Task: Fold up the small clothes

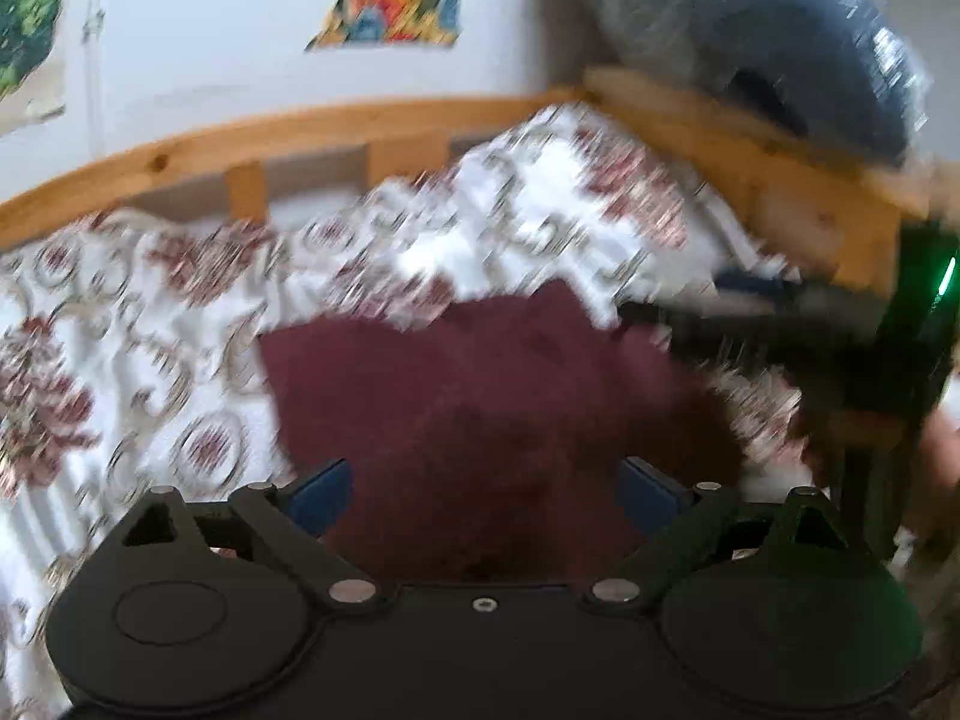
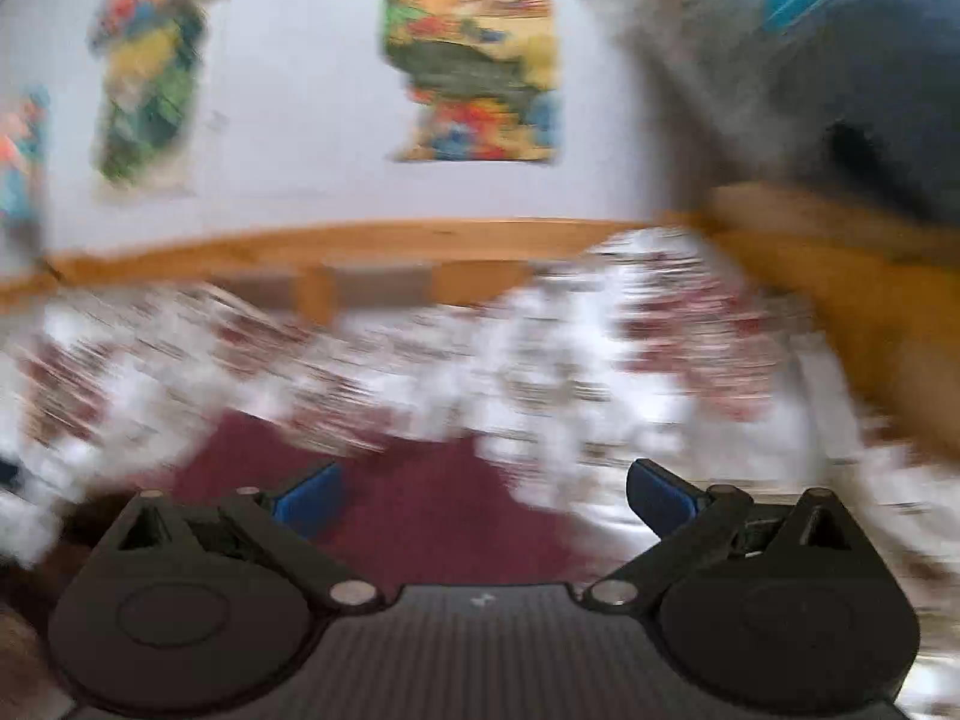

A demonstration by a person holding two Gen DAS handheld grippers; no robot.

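Maroon garment point(image 1: 480, 402) lies flat on the patterned bedspread point(image 1: 150, 324), straight ahead of both tongs. Left gripper point(image 1: 483, 486) has its blue-padded jaws spread wide with the cloth between and beneath them, nothing pinched. Right gripper point(image 2: 480, 492) is likewise wide, over the garment's near right part, holding nothing. Both views are heavily smeared, so edges and corners of the cloth are hard to locate. Closing now risks pinching bedspread along with the garment, or catching a middle layer instead of an edge, giving a crooked fold. The wooden bed frame point(image 1: 750, 138) stands near on the right; a wide swing could knock it.
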